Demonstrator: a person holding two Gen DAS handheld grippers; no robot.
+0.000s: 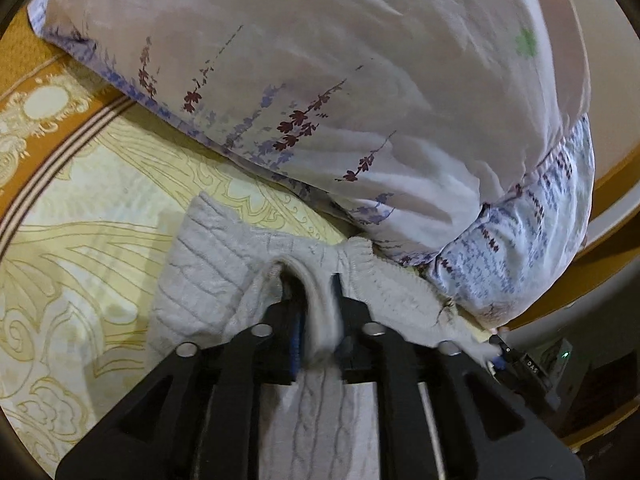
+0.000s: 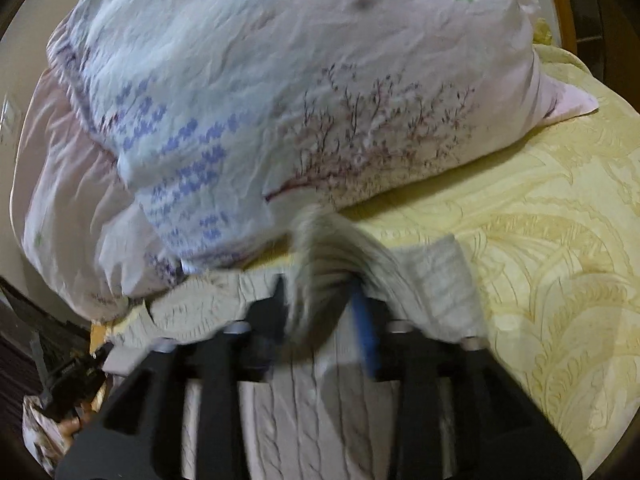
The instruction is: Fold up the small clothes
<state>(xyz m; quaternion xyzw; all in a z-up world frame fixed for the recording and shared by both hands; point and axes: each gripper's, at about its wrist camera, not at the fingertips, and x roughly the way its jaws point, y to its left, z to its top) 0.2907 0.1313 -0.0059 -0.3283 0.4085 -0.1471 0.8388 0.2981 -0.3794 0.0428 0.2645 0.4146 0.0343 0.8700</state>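
Left wrist: both claws (image 1: 310,280) (image 2: 318,292) slackly straddle grey knit (image 1: 208,272), crowded by floral pillow (image 1: 320,80).

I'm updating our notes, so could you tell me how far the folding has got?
Done: the grey knit garment lies doubled over on the yellow bedspread by the pillow. In hand: left gripper and right gripper each have knit between their jaws. Left: releasing and flattening.

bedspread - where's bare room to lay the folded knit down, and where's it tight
Bare yellow bedspread lies left of the grey knit garment, out to the brown border. More bare spread lies right of the garment, below the pillow's corner. It is crowded straight ahead: the floral pillow butts against the garment's far edge.
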